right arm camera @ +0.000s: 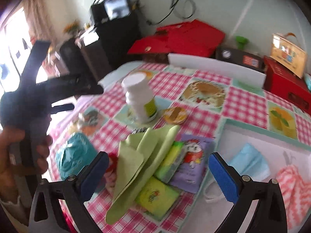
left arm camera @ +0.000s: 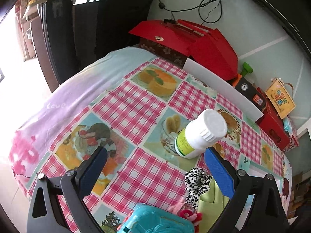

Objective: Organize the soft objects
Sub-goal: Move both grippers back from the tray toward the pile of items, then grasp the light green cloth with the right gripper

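Pink-checked plastic cloth (left arm camera: 147, 167) covers worktop. Left gripper (left arm camera: 155, 167): jaws apart, empty; leopard-print fabric scrunchie (left arm camera: 195, 182) just inside its right jaw, white plastic bottle (left arm camera: 200, 134) ahead. Right gripper (right arm camera: 158, 170): jaws apart, empty, w/ folded light-green cloth (right arm camera: 136, 167) between them; white tray (right arm camera: 252, 141) beyond right jaw holds blue face mask (right arm camera: 250, 163).

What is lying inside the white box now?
Inside the white box lie a light blue mask and a pink-white checked cloth. Anything beneath them is hidden.
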Demonstrator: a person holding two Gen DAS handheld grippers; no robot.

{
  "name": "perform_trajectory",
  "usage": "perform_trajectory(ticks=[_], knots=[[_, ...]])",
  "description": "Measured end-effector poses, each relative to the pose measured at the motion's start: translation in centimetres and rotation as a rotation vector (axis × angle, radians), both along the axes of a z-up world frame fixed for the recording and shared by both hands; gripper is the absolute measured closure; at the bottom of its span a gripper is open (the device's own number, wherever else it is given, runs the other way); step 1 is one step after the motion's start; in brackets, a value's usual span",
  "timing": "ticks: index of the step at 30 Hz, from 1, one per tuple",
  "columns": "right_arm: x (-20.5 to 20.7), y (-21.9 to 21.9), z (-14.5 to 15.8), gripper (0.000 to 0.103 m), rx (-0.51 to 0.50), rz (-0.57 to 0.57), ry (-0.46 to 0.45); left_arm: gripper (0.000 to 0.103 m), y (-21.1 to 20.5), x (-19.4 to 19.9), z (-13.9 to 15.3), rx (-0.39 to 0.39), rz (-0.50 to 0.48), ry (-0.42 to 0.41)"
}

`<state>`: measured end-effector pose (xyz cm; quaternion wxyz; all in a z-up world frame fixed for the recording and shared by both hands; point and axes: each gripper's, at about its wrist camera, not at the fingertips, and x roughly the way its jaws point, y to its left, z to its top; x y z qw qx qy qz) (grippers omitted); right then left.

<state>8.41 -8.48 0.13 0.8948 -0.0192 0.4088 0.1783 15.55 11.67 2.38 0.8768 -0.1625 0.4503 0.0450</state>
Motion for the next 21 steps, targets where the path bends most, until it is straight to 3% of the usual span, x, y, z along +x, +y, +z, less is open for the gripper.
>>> perform_trajectory(ticks=[4, 10, 14, 18, 21], knots=[[0.7, 0.7, -0.4, 0.000, -0.042, 0.048, 0.089, 0.003, 0.6, 0.2, -0.7, 0.018, 0.006, 0.034], [1.9, 1.5, -1.3, 0.000, -0.127, 0.110, 0.227, 0.003, 0.2, 0.7, -1.8, 0.105, -0.031, 0.126], [2.5, 2.0, -1.6, 0.000, -0.170, 0.139, 0.335, 0.003, -0.2, 0.9, -2.3, 0.093, -0.066, 0.172], [2.5, 3.4, -1.5, 0.000, -0.288, 0.178, 0.373, 0.003, -1.0, 1.0, -2.7, 0.128, -0.081, 0.218], [3.0, 4.2, -1.8, 0.000, -0.316, 0.199, 0.430, 0.003, -1.3, 1.1, -3.0, 0.092, -0.104, 0.238]])
